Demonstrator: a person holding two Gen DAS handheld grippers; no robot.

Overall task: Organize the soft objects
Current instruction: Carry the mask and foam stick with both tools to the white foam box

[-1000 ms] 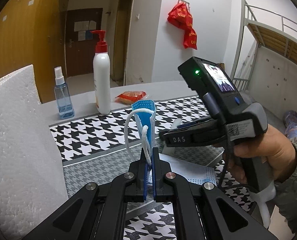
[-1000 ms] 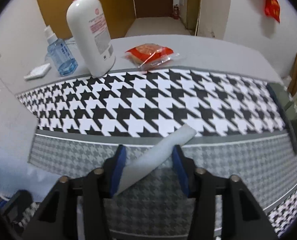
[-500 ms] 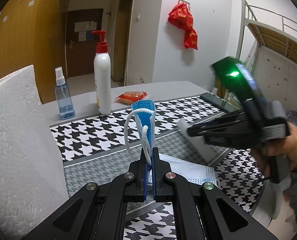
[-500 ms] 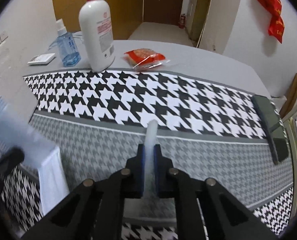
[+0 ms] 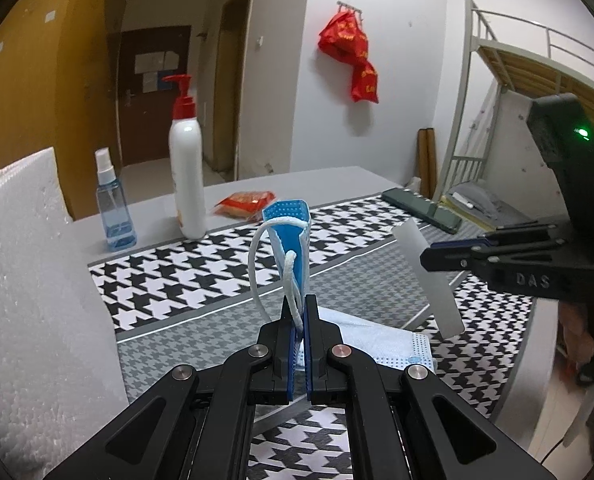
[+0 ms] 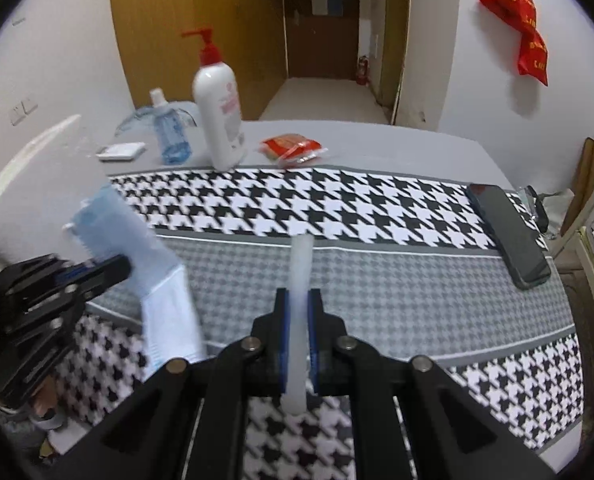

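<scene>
Over the cloth: both grippers are loaded and off the surface; I read this as the carry-and-place step.
Left gripper (image 5: 300,322): jaws pressed together on a folded blue mask (image 5: 291,236), which stands upright out of the tips, ear loop (image 5: 257,264) hanging loose on its left.
Right gripper (image 6: 297,308): jaws pinching a pale flat strip (image 6: 300,264) edge-on; the strip sticks out ahead of the tips and also trails behind them. I can't tell what it's made of.
Second mask (image 5: 381,340): lies flat on the grey band of the cloth (image 5: 201,276), just past the left tips, white side up.
Right view: left half is motion-blurred, so I don't trust edges there.
Goal guess: I stack the soft pieces on the flat mask, as that is the only pile showing.
Grip: I keep both pinches closed until each piece touches down; both are limp and will flop if freed in the air.
Loop: I watch that it doesn't catch on a finger at release.
Order: one hand at a time, since the grippers sit near each other over the same patch.
Clutter: pump bottle (image 5: 187,184), spray bottle (image 5: 113,208), red packet (image 5: 245,202) and phone (image 6: 507,236) sit well apart from the drop spot.
Foam block (image 5: 21,280): close on the left, so I avoid swinging that way.
</scene>
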